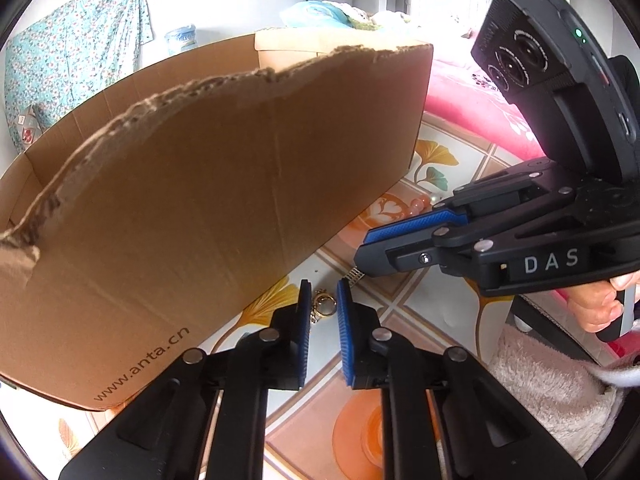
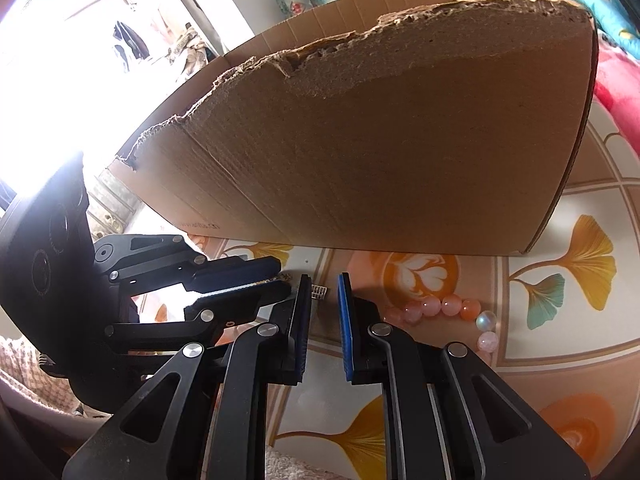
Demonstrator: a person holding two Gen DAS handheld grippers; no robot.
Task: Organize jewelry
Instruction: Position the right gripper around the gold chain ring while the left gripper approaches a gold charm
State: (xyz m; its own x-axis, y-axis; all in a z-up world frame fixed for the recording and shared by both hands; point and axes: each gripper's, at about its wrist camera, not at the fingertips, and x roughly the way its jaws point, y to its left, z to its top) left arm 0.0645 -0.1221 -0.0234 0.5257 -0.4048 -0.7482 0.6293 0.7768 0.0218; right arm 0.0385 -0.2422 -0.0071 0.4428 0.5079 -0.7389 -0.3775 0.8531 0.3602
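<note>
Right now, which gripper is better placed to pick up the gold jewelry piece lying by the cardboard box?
Left. The gold piece lies between the open jaws of the left gripper, in front of the box. The right gripper is lined up on a small silver piece instead, with the pink bead bracelet beside it.

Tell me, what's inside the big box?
Only the box's bare inner back wall shows above its torn front edge. The bottom is hidden by the front wall, so any jewelry in there cannot be seen.

Left gripper [image 1: 323,288] fingers [image 1: 305,300] straddle what looks like a gold ring [image 1: 325,304] beside the cardboard box [image 1: 208,184].
</note>
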